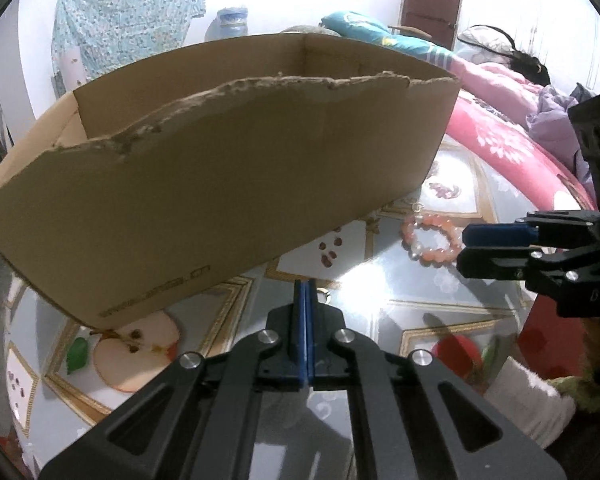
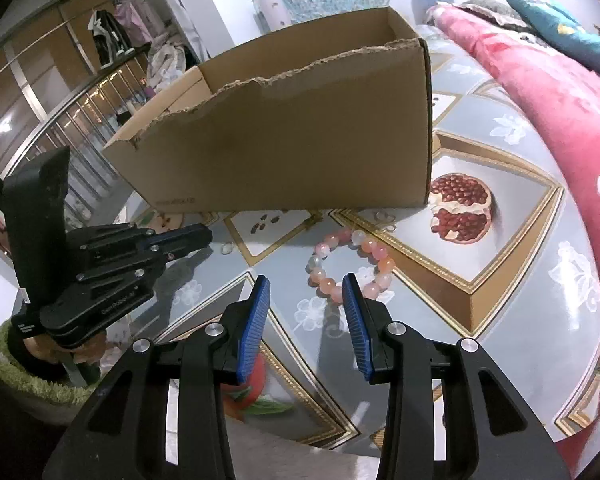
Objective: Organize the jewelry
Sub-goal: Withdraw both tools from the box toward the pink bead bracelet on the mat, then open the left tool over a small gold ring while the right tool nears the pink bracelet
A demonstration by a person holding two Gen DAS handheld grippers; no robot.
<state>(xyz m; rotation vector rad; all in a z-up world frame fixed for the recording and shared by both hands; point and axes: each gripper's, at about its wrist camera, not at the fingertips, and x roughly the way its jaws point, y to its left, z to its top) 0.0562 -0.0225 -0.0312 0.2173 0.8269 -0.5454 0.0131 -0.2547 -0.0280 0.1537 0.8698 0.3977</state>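
My left tool (image 1: 306, 292) is pinched fully closed with nothing between its blue pads, hovering over the glossy bench (image 1: 380, 320). My right tool (image 2: 306, 284) stands partly parted and empty, just short of the pink bead bracelet (image 2: 350, 264). The bracelet lies flat on the bench, just before the torn cardboard box (image 2: 284, 136), toward the bench edge where the pink quilt (image 2: 560, 100) lies.

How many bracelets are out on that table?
1. A pink beaded bracelet lies on the tablecloth in front of the cardboard box, just beyond the open right gripper. More could be hidden inside or behind the box.
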